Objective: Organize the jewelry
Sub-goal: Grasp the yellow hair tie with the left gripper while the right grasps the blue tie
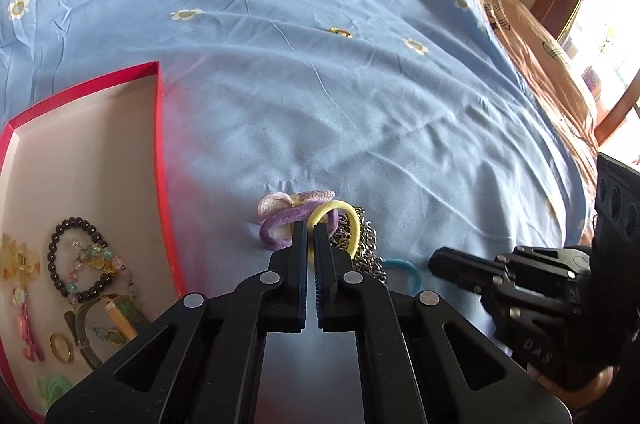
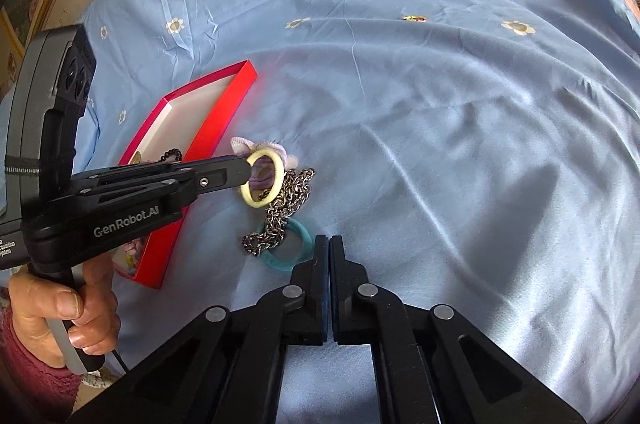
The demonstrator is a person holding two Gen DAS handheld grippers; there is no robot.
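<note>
Your left claw is pinched on the yellow hair tie, lifting it just over the silver chain and the purple scrunchie on the blue flowered bedsheet. Your right claw is pressed together with its tips at the rim of the teal hair tie; looks like it's nipping the band, but the contact is hidden, hard to say. The red box sits just left of the pile, already holding a dark bead bracelet, a gold ring and other pieces.
</note>
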